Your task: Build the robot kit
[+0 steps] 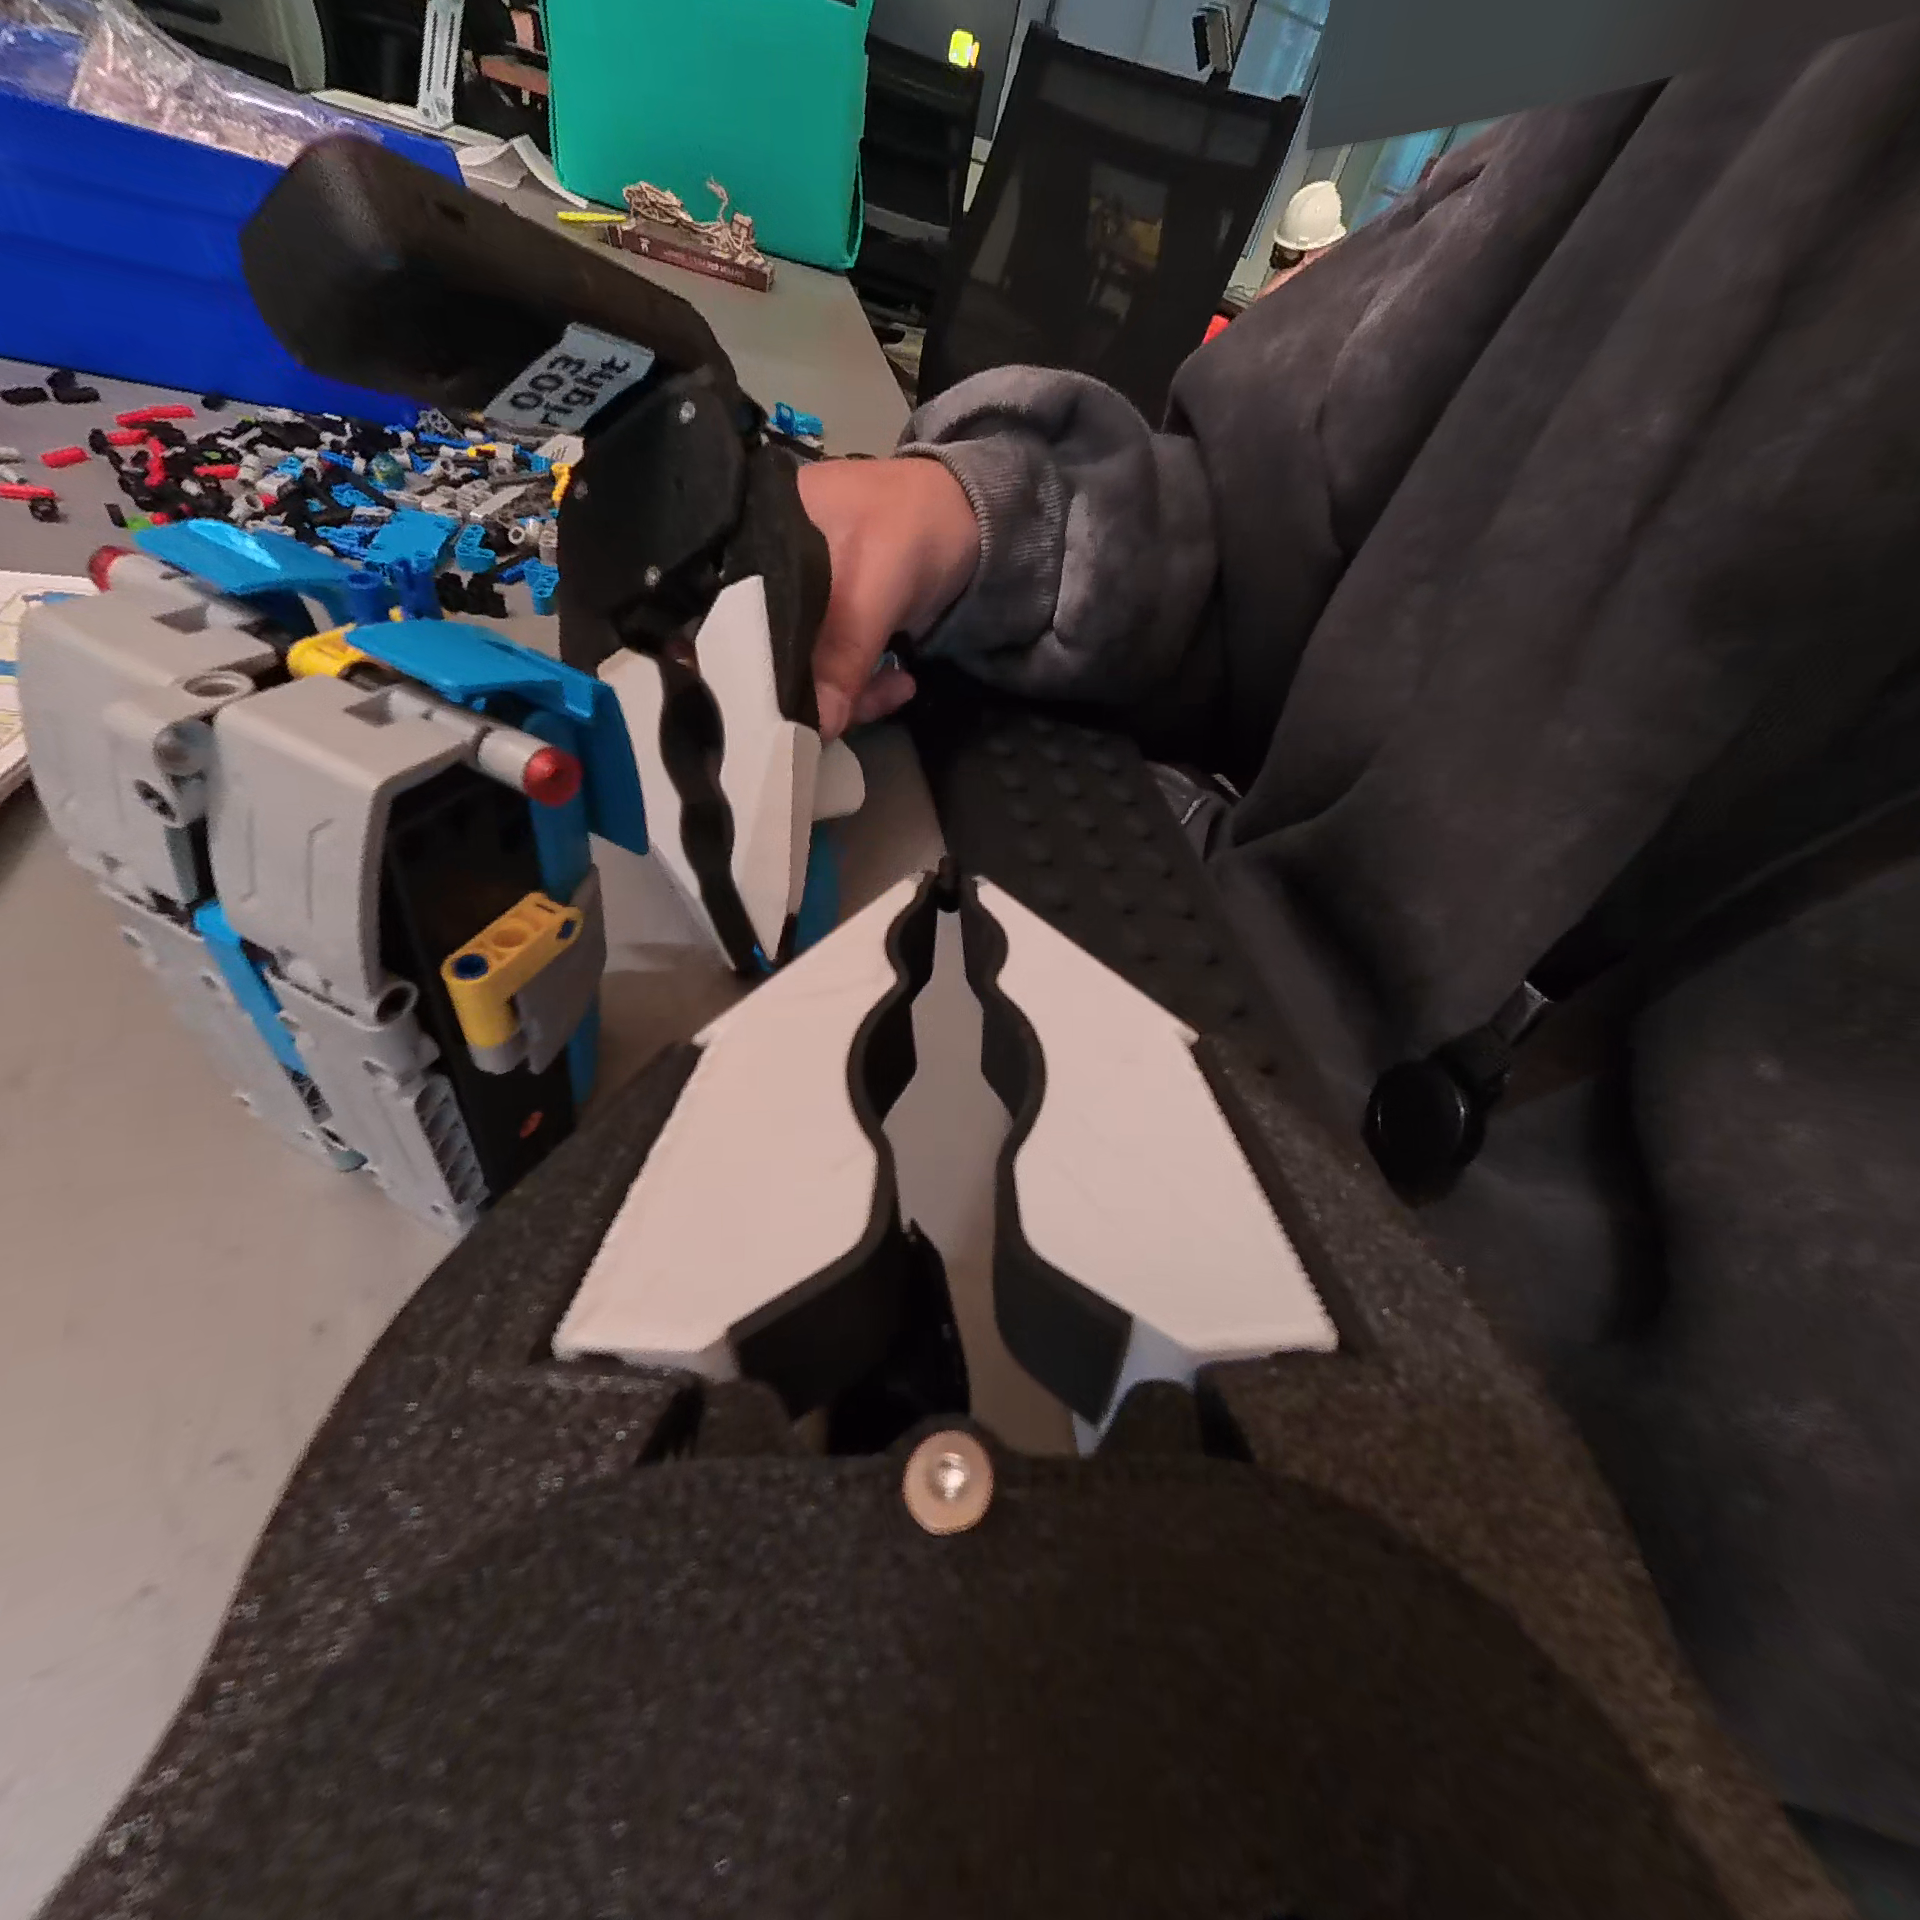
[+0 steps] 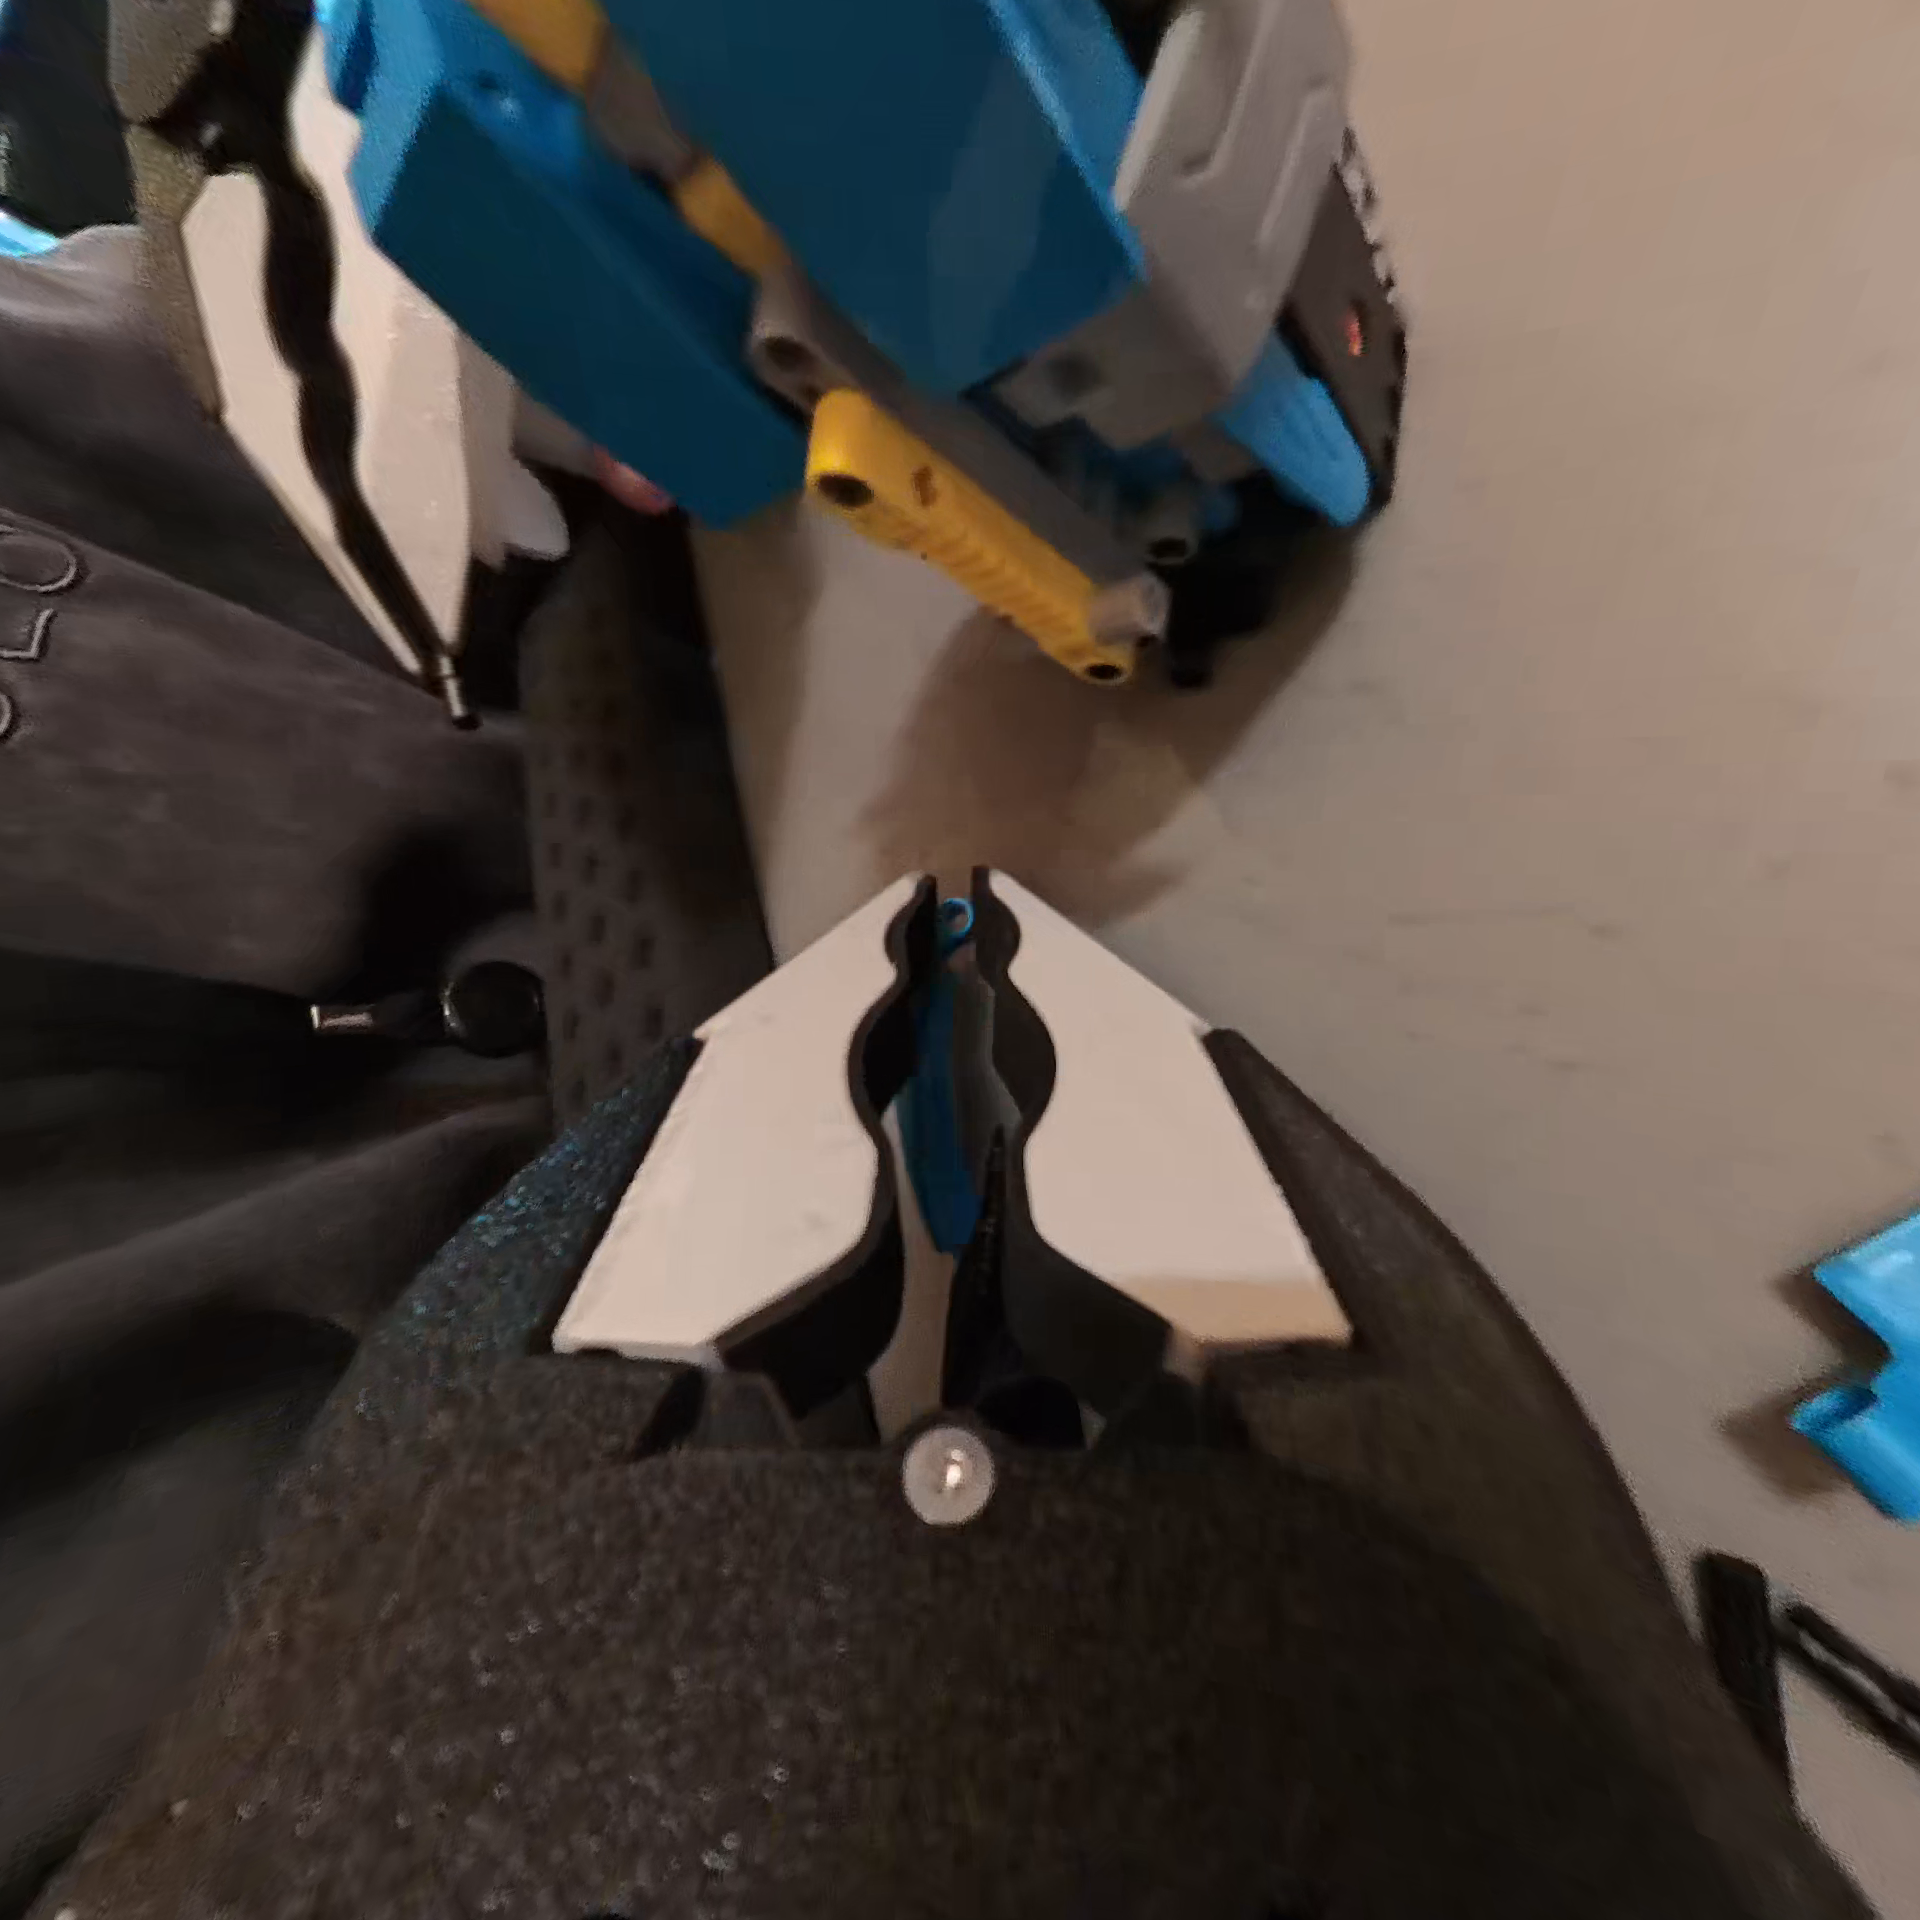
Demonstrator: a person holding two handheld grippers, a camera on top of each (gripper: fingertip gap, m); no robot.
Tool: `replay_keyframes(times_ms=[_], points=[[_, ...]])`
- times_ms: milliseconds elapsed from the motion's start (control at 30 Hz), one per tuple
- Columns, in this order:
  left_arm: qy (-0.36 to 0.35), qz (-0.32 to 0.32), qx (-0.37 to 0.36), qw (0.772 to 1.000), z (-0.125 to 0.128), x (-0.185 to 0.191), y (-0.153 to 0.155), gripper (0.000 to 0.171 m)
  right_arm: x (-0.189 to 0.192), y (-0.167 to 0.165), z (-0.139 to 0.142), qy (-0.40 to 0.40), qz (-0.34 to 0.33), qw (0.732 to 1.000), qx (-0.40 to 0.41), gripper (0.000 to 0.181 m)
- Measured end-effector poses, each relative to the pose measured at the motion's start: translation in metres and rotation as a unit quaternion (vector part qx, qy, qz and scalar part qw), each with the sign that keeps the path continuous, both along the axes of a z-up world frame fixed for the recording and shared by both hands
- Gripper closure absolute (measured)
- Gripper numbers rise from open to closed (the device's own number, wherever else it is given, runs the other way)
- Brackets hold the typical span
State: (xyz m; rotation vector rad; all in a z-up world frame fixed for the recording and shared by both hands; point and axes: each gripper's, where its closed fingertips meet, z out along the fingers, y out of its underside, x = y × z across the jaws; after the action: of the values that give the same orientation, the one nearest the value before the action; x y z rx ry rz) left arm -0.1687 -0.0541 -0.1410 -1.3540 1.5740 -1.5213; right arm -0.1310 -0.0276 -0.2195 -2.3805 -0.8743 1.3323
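A grey, blue and yellow brick-built model stands on the grey table, just left of both grippers. In the right wrist view the model is close ahead. My right gripper is shut on a slim blue piece that lies lengthways between its fingers. It also shows in the left wrist view, held by a hand and tilted down beside the model. My left gripper is shut on a small black pin at its tips, as the right wrist view shows.
A pile of loose small pieces lies behind the model, in front of a blue bin and a green box. A person's dark sweatshirt fills the right. A blue part lies on the table. My hands' fingertips stand some 9 centimeters from each other.
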Motion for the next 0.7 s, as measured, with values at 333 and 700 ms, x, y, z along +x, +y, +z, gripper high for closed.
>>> replay_keyframes(times_ms=[333,700], points=[[0.001,0.026,0.004,1.0,-0.002,0.003,0.009,0.168,0.031,0.025,0.056,0.027,-0.057,0.984,0.167,0.162],[-0.001,0.032,0.011,0.999,-0.002,0.004,0.01,0.167,0.023,-0.01,0.035,-0.048,0.022,0.984,0.169,0.154]])
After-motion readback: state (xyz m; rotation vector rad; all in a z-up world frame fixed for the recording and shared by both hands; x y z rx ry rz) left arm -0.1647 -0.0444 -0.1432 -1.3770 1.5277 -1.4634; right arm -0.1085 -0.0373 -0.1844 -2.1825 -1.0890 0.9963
